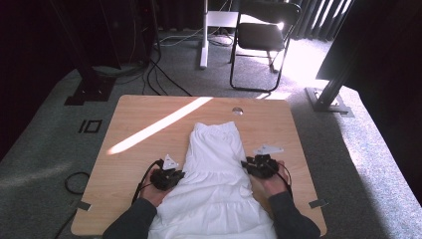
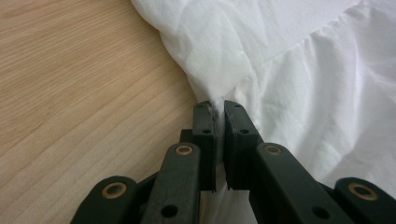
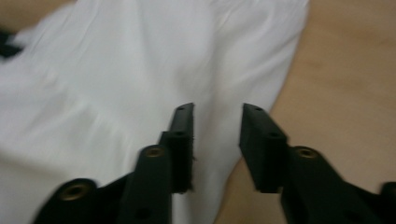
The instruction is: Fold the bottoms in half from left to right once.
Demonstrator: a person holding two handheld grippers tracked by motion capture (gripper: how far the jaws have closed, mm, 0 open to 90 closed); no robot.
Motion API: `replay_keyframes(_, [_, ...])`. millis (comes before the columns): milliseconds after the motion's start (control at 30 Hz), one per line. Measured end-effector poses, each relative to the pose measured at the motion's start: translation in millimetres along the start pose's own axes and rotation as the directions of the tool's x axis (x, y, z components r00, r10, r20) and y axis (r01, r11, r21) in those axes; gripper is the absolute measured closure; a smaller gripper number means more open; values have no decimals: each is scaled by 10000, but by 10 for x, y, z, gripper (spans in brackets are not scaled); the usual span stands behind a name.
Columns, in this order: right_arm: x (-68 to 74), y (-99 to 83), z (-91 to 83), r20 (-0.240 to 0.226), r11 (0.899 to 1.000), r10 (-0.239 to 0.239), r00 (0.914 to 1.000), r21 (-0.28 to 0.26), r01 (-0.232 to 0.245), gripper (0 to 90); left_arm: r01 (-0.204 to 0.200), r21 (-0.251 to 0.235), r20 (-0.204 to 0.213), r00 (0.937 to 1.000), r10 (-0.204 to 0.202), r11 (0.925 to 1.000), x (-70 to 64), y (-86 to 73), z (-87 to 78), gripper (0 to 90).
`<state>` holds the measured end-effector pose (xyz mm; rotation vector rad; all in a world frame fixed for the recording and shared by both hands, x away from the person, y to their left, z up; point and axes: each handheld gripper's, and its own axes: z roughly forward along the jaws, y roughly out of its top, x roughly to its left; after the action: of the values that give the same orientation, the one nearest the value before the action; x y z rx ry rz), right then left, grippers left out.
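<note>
Both grippers flank the white dress (image 1: 215,164): left jaws pinching its edge, right jaws apart.

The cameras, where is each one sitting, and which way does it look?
High view: above the person's side, facing forward and down on the wooden table; both forearms, left claw, right claw.
Left gripper view: rides the left claw, facing the white skirt edge pinched between its jaws.
Right gripper view: rides the right claw, jaws apart over the skirt's edge.
Shared: all show skirt and table.
</note>
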<state>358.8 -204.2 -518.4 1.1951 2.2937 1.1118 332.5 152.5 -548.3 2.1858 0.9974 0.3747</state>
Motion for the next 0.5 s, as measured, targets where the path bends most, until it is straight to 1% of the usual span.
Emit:
replay_keyframes(67, [-102, 173, 80, 115, 9989, 396, 9991, -239, -393, 748, -2, -28, -14, 10000, 2, 10000, 1, -1, 3, 852])
replay_keyframes(100, [-145, 253, 136, 54, 9971, 671, 9977, -361, -669, 745, 18, -53, -7, 10000, -18, 10000, 1, -3, 4, 851])
replay_keyframes(133, [-177, 322, 206, -73, 9951, 898, 9959, -404, -900, 709, 54, -88, 4, 10000, -54, 9999, 3, -7, 4, 851])
replay_keyframes(167, [-197, 378, 284, -250, 9925, 1144, 9931, -403, -1154, 653, 64, -100, 10, 10000, -64, 9999, 7, -10, 4, 850])
replay_keyframes(200, [-203, 421, 368, -434, 9901, 1346, 9900, -339, -1361, 613, 79, -129, 15, 10000, -79, 9999, 9, -14, 4, 849])
replay_keyframes(233, [-200, 454, 482, -787, 9886, 1478, 9859, -171, -1496, 579, 72, -147, 15, 10000, -71, 9999, 10, -17, 3, 845])
replay_keyframes(267, [-186, 469, 567, -919, 9865, 1628, 9824, -38, -1638, 544, 68, -159, 2, 10000, -68, 9999, 8, -19, 3, 844])
replay_keyframes(300, [-186, 469, 567, -919, 9865, 1628, 9824, -38, -1638, 544, 68, -159, 2, 10000, -68, 9999, 8, -19, 3, 844])
replay_keyframes(333, [-177, 473, 646, -1047, 9842, 1768, 9787, 45, -1773, 517, 67, -167, -2, 10000, -67, 9998, 7, -20, 3, 844])
replay_keyframes(367, [-169, 474, 736, -1360, 9788, 2049, 9693, 235, -2036, 523, 73, -174, -1, 10000, -73, 9998, 9, -21, 3, 842])
replay_keyframes(400, [-158, 470, 788, -1623, 9749, 2226, 9613, 369, -2195, 551, 76, -176, 0, 10000, -76, 9998, 10, -22, 3, 839])
replay_keyframes(433, [-145, 466, 824, -1904, 9743, 2253, 9555, 469, -2204, 640, 58, -171, -9, 10000, -59, 9998, 10, -22, 2, 838])
replay_keyframes(467, [-123, 465, 847, -2119, 9760, 2169, 9529, 639, -2080, 713, 46, -169, -18, 10000, -47, 9998, 9, -21, 3, 838])
replay_keyframes(500, [-91, 472, 859, -2002, 9792, 1978, 9596, 852, -1841, 771, 42, -165, -24, 10000, -43, 9999, 7, -20, 3, 838])
